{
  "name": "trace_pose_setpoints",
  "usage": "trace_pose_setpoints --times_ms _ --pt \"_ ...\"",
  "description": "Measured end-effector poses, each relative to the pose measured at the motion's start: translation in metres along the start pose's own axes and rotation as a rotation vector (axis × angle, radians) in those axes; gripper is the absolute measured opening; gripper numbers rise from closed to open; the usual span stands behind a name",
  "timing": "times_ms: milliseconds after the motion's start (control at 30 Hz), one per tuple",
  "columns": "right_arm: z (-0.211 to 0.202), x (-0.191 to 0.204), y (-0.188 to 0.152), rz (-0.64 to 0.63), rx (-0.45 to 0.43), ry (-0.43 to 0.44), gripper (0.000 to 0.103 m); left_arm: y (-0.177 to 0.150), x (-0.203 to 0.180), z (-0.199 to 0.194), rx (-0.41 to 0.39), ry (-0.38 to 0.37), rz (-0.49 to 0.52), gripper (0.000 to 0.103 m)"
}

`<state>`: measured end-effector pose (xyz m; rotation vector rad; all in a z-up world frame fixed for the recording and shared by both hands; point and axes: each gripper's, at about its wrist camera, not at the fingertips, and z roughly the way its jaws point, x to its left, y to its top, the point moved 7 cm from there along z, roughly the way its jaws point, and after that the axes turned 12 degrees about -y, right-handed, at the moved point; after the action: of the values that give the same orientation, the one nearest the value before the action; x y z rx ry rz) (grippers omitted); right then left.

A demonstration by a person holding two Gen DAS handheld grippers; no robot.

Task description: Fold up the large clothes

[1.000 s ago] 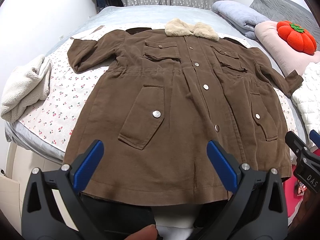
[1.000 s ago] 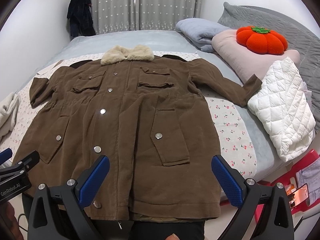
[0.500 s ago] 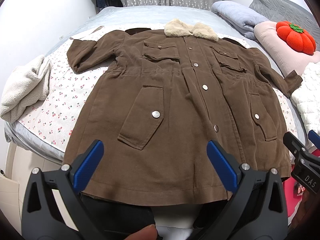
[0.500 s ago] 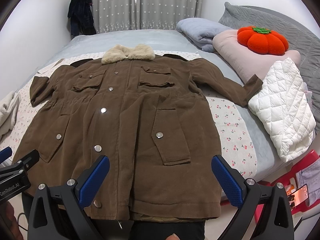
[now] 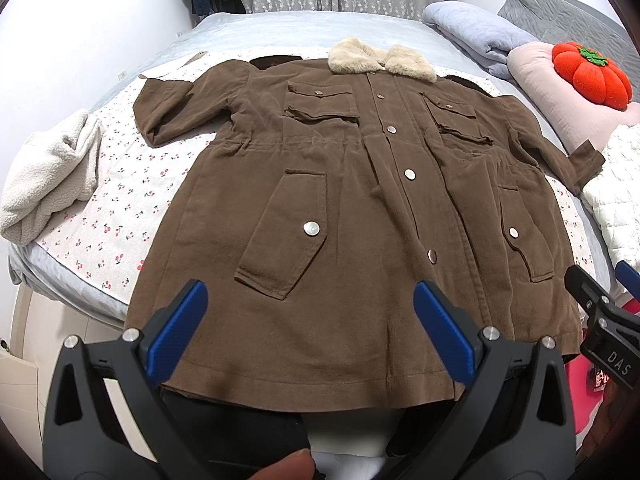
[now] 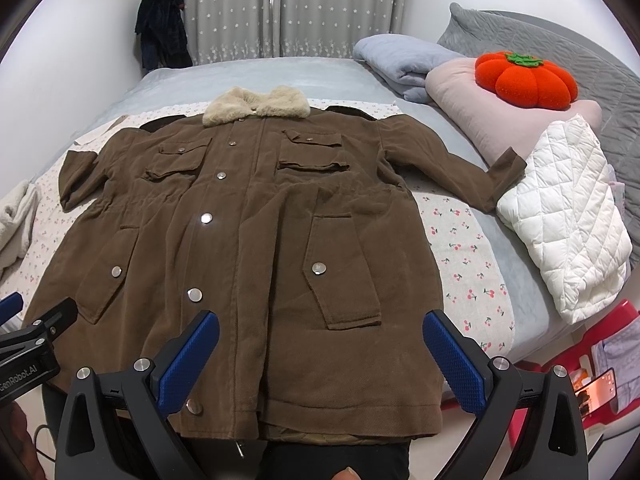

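Note:
A long brown coat [image 5: 352, 208] with a beige fur collar [image 5: 380, 58] lies flat and buttoned on the bed, front up, hem toward me, sleeves spread to both sides. It also shows in the right wrist view [image 6: 256, 240]. My left gripper [image 5: 310, 316] is open and empty, hovering over the hem on the coat's left half. My right gripper [image 6: 320, 344] is open and empty over the hem on the coat's right half. Neither touches the cloth.
A cherry-print sheet [image 5: 120, 208] lies under the coat. A white fleece bundle [image 5: 48, 176] sits at the left edge. A white quilted item [image 6: 568, 216], pink pillow [image 6: 504, 116], orange pumpkin cushion [image 6: 524, 80] and folded blue blanket [image 6: 400, 60] crowd the right.

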<state>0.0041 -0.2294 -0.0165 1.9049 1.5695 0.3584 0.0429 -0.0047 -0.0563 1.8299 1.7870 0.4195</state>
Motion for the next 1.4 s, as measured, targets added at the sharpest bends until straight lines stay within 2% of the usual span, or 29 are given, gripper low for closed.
trace_pose_setpoints --times_ms 600,800,1000,1200,1333,1400 --pt "0.001 -0.001 -0.001 0.001 0.0 -0.002 0.103 -0.002 -0.002 -0.001 0.001 -0.004 -0.005 0.102" --pt "0.009 -0.016 -0.003 0.022 0.017 -0.001 0.103 0.0 0.009 -0.004 -0.056 -0.006 -0.034 0.102" --pt "0.016 -0.047 0.005 0.086 0.0 0.046 0.103 0.011 0.043 -0.01 -0.086 -0.038 -0.034 0.102" --pt "0.04 -0.081 0.005 0.124 0.07 0.093 0.103 0.018 0.099 -0.013 -0.094 -0.019 -0.083 0.102" --pt "0.056 -0.098 -0.004 0.117 0.122 0.138 0.103 0.013 0.131 -0.006 -0.057 -0.113 -0.119 0.102" --pt "0.064 -0.102 -0.009 0.117 0.15 0.154 0.103 0.007 0.143 0.0 -0.032 -0.137 -0.134 0.102"
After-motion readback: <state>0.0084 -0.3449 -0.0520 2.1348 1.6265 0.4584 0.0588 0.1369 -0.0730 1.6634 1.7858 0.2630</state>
